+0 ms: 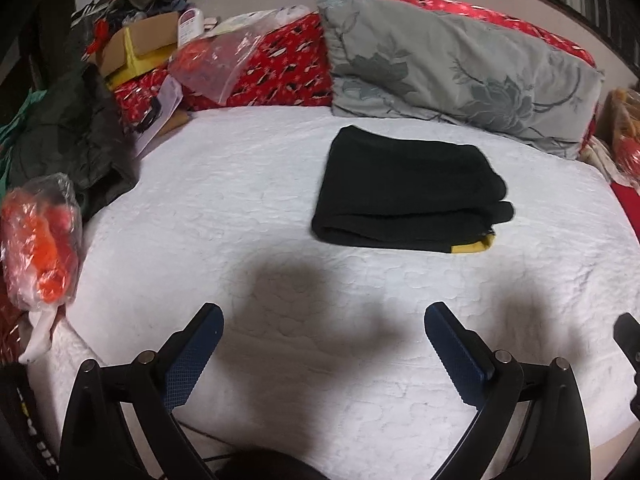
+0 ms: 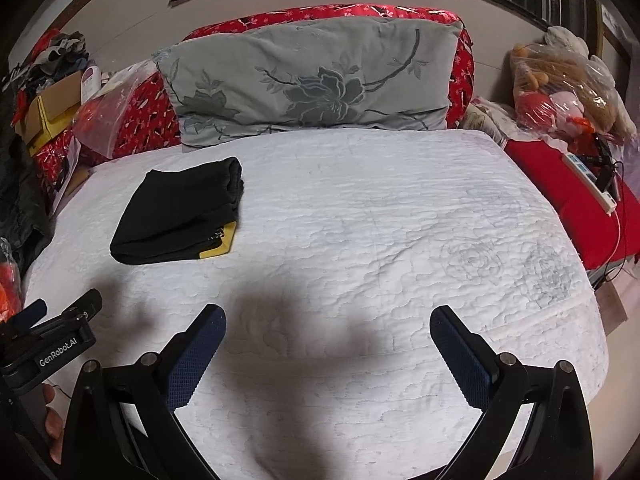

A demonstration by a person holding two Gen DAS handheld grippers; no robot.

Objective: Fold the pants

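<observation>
Left tongs [image 2: 60,320] read "GenRobot.AI"; folded black pants [image 2: 180,216] show no legible writing.

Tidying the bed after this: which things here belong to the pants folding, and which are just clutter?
Job: black folded pants, left gripper, right gripper.
Lying about: grey floral pillow, cardboard box, power strip.
</observation>
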